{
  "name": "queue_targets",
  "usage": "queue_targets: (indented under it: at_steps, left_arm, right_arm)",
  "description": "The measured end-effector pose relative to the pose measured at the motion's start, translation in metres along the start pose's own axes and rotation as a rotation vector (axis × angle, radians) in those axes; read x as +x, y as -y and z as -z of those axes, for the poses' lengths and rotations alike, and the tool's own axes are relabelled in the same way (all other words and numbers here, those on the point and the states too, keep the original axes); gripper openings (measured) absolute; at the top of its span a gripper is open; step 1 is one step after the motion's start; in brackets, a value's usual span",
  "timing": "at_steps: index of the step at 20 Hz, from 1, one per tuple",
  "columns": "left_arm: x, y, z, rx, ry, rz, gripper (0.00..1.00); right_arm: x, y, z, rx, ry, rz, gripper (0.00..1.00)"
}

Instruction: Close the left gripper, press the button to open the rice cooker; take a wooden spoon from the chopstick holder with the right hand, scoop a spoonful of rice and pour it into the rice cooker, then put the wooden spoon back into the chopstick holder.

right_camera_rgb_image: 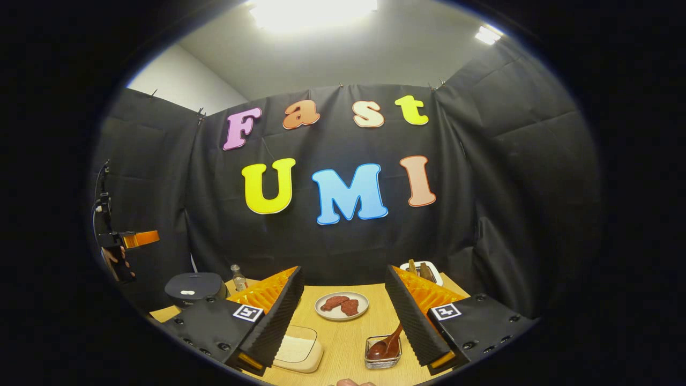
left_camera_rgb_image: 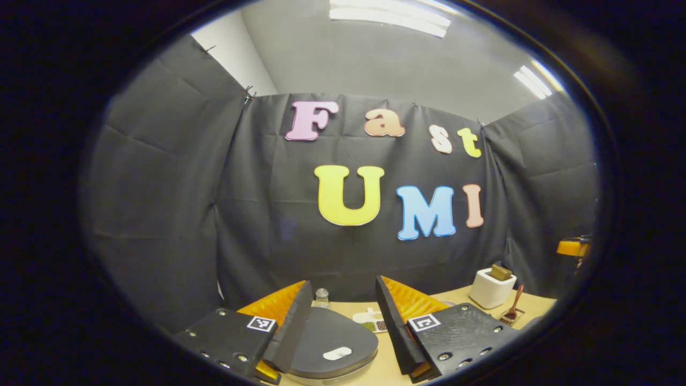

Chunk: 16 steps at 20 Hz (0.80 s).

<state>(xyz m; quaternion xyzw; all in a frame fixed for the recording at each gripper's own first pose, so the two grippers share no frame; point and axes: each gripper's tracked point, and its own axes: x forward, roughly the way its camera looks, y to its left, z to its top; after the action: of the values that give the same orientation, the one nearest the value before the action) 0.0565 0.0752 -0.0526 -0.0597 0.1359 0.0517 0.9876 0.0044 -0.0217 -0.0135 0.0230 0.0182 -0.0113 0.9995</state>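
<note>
Wooden tabletop (right_camera_rgb_image: 348,335) shows between the right gripper (right_camera_rgb_image: 343,313) fingers, which stand wide apart and hold nothing. Just ahead of them a small glass dish (right_camera_rgb_image: 383,354) carries a wooden spoon (right_camera_rgb_image: 390,340); the white chopstick holder (right_camera_rgb_image: 426,271) stands farther back at the right. Left gripper (left_camera_rgb_image: 340,316) likewise gapes empty, poised above the dark rice cooker (left_camera_rgb_image: 329,343), whose lid is shut, its pale button (left_camera_rgb_image: 337,353) between the fingers.
</note>
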Motion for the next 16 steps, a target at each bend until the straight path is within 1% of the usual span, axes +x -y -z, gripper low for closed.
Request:
queue_targets:
  at_steps: [1, 2, 3, 4, 5, 6, 7, 8, 10, 11, 12, 16]
  left_arm:
    - [0.000, 0.001, 0.001, -0.014, -0.019, 0.012, 0.74]
    - [0.002, -0.001, 0.003, -0.027, -0.037, 0.017, 0.72]
    - [0.005, -0.003, 0.005, -0.035, -0.054, 0.021, 0.62]
    - [0.007, -0.009, 0.007, -0.034, -0.074, 0.003, 0.51]
    - [0.010, -0.012, 0.013, -0.030, -0.097, 0.000, 0.40]
    - [0.011, -0.020, 0.016, -0.018, -0.116, -0.044, 0.28]
    - [0.017, -0.029, 0.020, -0.016, -0.135, -0.070, 0.07]
    - [0.019, -0.024, 0.023, -0.023, -0.153, -0.037, 0.02]
    - [0.016, -0.007, 0.031, -0.040, -0.198, 0.013, 0.01]
    - [0.015, 0.003, 0.039, -0.053, -0.220, 0.050, 0.01]
    - [0.016, 0.010, 0.047, -0.056, -0.241, 0.067, 0.01]
    - [0.028, 0.024, 0.087, -0.019, -0.335, 0.081, 0.01]
  right_arm:
    - [-0.001, -0.001, 0.000, -0.001, 0.003, -0.004, 0.98]
    - [0.000, -0.001, 0.000, -0.002, 0.004, -0.007, 0.98]
    - [-0.001, -0.001, 0.000, -0.004, 0.003, -0.010, 0.98]
    - [-0.002, -0.001, 0.000, -0.007, 0.002, -0.011, 0.98]
    - [-0.002, -0.002, 0.001, -0.010, 0.002, -0.013, 0.98]
    - [-0.003, -0.002, 0.002, -0.013, 0.003, -0.014, 0.98]
    - [-0.004, -0.002, 0.002, -0.014, 0.004, -0.016, 0.98]
    - [-0.005, -0.003, 0.001, -0.013, 0.005, -0.019, 0.98]
    - [-0.006, -0.005, 0.003, -0.014, 0.006, -0.026, 0.98]
    - [-0.006, -0.005, 0.003, -0.015, 0.006, -0.030, 0.98]
    - [-0.007, -0.006, 0.005, -0.016, 0.004, -0.034, 0.98]
    - [-0.005, -0.009, 0.015, -0.029, -0.015, -0.052, 0.98]
